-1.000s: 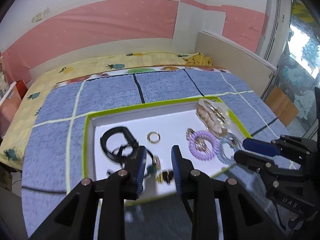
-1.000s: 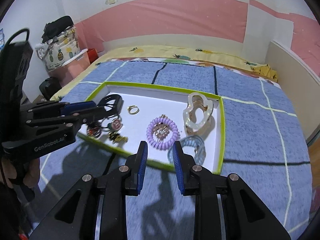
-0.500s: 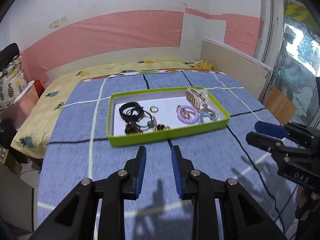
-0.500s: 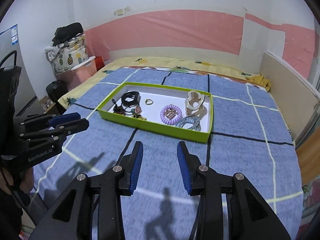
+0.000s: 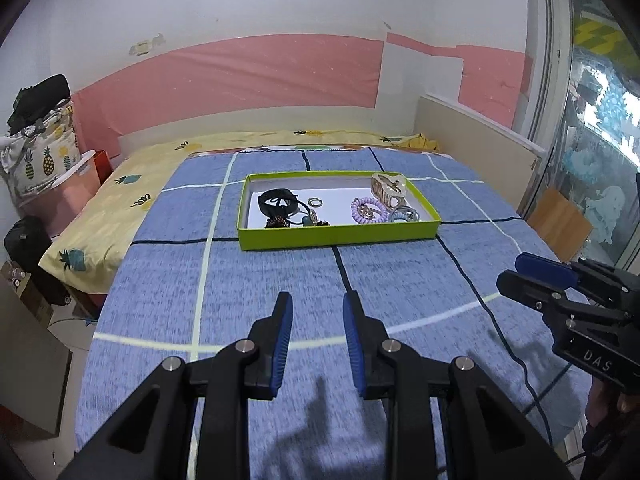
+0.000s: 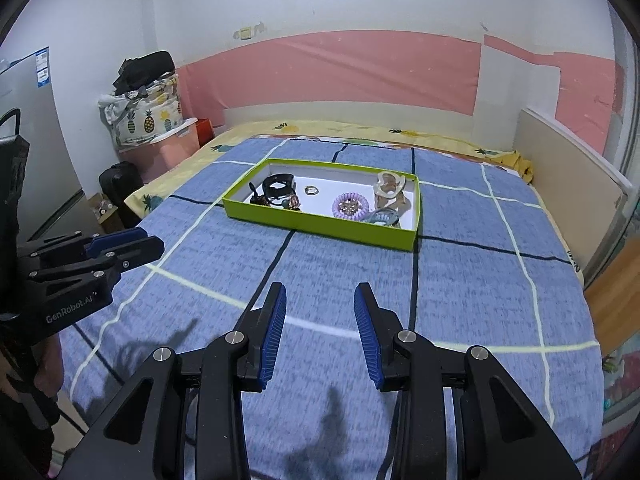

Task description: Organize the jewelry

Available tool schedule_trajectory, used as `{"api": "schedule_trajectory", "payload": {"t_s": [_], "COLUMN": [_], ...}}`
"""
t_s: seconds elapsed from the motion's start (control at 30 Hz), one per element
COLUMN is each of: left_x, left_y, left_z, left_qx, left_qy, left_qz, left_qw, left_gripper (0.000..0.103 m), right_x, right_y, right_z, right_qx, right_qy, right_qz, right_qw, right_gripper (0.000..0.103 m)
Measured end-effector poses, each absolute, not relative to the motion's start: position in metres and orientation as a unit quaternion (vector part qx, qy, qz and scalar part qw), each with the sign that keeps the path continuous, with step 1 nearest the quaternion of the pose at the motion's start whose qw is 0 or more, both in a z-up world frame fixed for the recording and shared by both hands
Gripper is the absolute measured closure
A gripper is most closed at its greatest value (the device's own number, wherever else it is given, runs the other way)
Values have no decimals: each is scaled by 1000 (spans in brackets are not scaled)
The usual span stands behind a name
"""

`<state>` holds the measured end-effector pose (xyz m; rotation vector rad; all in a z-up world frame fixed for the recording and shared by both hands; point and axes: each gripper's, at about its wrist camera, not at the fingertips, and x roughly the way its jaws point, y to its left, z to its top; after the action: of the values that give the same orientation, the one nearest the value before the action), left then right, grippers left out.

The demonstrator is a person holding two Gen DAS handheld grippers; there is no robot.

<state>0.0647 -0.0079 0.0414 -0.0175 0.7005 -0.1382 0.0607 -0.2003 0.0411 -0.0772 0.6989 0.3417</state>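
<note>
A lime-green tray [image 5: 340, 234] [image 6: 320, 224] lies on the bed, well ahead of both grippers. In it are a black band [image 5: 278, 200], a small gold ring [image 5: 315, 202], a purple coil hair tie [image 5: 369, 210], a pale blue coil tie [image 5: 404, 215] and a beige claw clip [image 5: 388, 190]. My left gripper [image 5: 317, 300] hangs open over the blue blanket with nothing between its fingers; the right wrist view shows it at the left edge [image 6: 140, 244]. My right gripper [image 6: 320, 290] is open and empty too, and appears at the right of the left wrist view [image 5: 528, 270].
A blue checked blanket [image 5: 260, 280] covers the bed over a yellow pineapple sheet [image 5: 120, 188]. A pink bin with a pineapple bag [image 6: 160, 136] and a black bag [image 6: 120, 184] stand left of the bed. A beige panel [image 6: 568, 160] runs along the right side.
Both grippers have drawn back from over the tray, which now lies far ahead and looks small. The right jaws stand wider than a second ago. The tray's contents have not moved.
</note>
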Motion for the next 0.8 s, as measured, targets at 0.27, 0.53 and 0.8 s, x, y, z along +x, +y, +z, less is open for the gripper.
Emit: {"api": "schedule_trajectory", "payload": {"t_s": [0.27, 0.53, 0.8], "left_x": [48, 53, 59], "left_y": [-11, -10, -11], "left_z": [33, 26, 24], "left_qx": [-16, -14, -15], "left_qy": [351, 357, 362], "left_qz": [-68, -59, -57], "left_qw": [934, 932, 930], "left_gripper": [76, 76, 76], "right_x": [49, 57, 60], "right_y": [-200, -199, -197], "right_z": [37, 31, 30], "right_qx": [-41, -39, -42], "right_qy": [343, 353, 357], "right_qz": [169, 166, 167], "right_qw": [923, 920, 918], "right_gripper": [67, 67, 67]}}
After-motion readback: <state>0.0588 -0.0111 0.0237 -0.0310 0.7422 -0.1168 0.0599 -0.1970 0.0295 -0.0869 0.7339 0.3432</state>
